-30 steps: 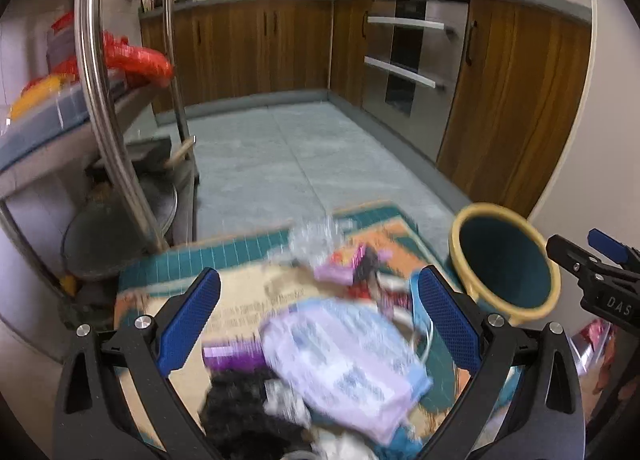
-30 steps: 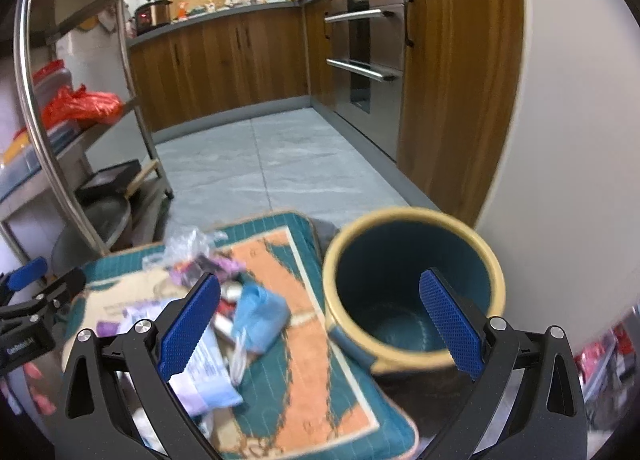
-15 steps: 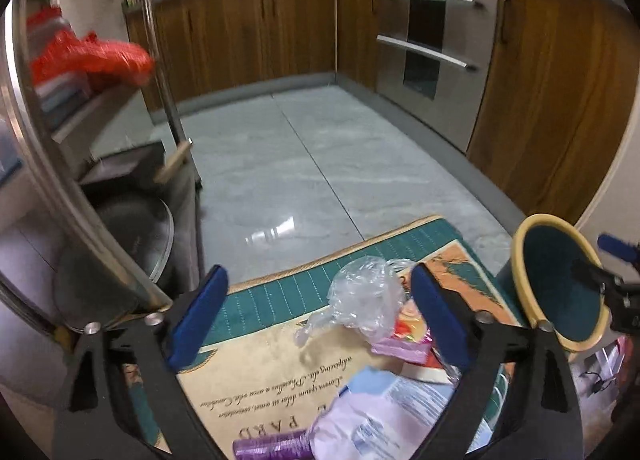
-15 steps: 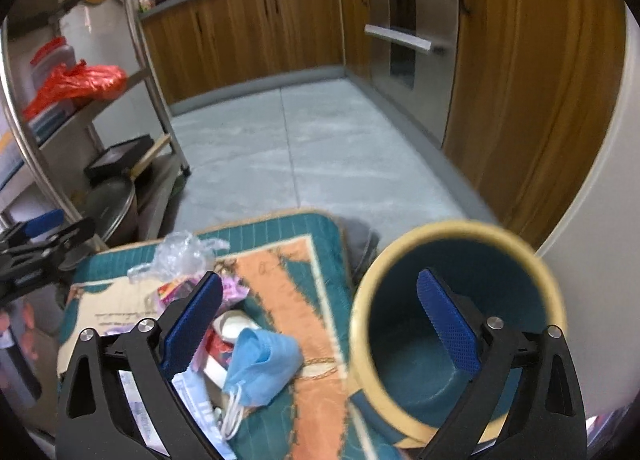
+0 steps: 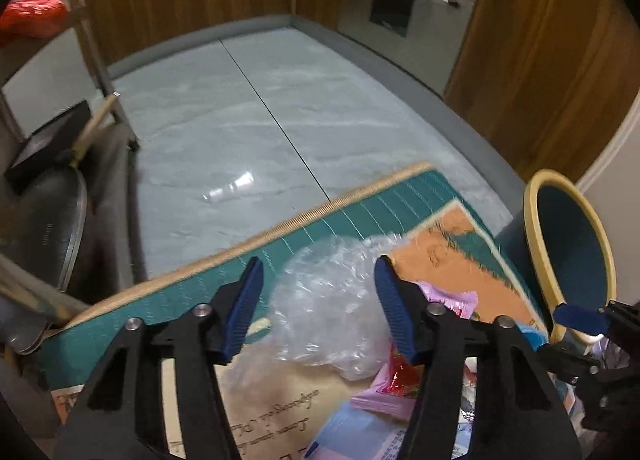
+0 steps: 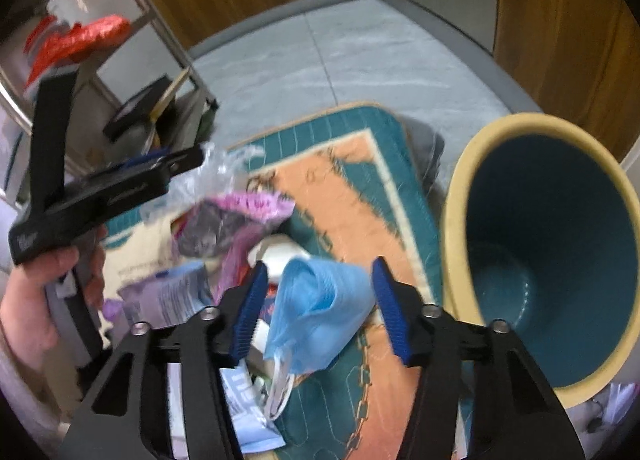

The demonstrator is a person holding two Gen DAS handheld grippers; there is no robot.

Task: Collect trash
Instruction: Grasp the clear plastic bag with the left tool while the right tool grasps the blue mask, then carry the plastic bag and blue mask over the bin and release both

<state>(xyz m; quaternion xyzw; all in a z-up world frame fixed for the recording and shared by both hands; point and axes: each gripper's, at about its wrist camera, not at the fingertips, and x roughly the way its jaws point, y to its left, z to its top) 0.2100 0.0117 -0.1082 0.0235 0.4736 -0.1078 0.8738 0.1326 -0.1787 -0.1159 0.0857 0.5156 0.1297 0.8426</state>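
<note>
Trash lies on a green and orange mat [image 5: 352, 216]. My left gripper [image 5: 320, 304] is open with its fingers on either side of a crumpled clear plastic bag [image 5: 332, 300]. My right gripper [image 6: 318, 308] is open around a blue face mask [image 6: 320, 312]. A pink wrapper [image 6: 248, 216] and a pale printed packet [image 6: 172, 296] lie in the pile. A teal bin with a yellow rim [image 6: 560, 248] stands at the right of the mat; it also shows in the left wrist view [image 5: 576, 260].
A metal shelf rack [image 5: 100, 72] with pans and a black box stands at the left. Wooden cabinets [image 5: 540, 40] and an oven run along the back and right. Grey tiled floor [image 5: 248, 108] lies beyond the mat.
Both grippers have moved down and forward onto the pile. The left now straddles the clear bag and the right straddles the blue mask. Both jaws are narrower than before.
</note>
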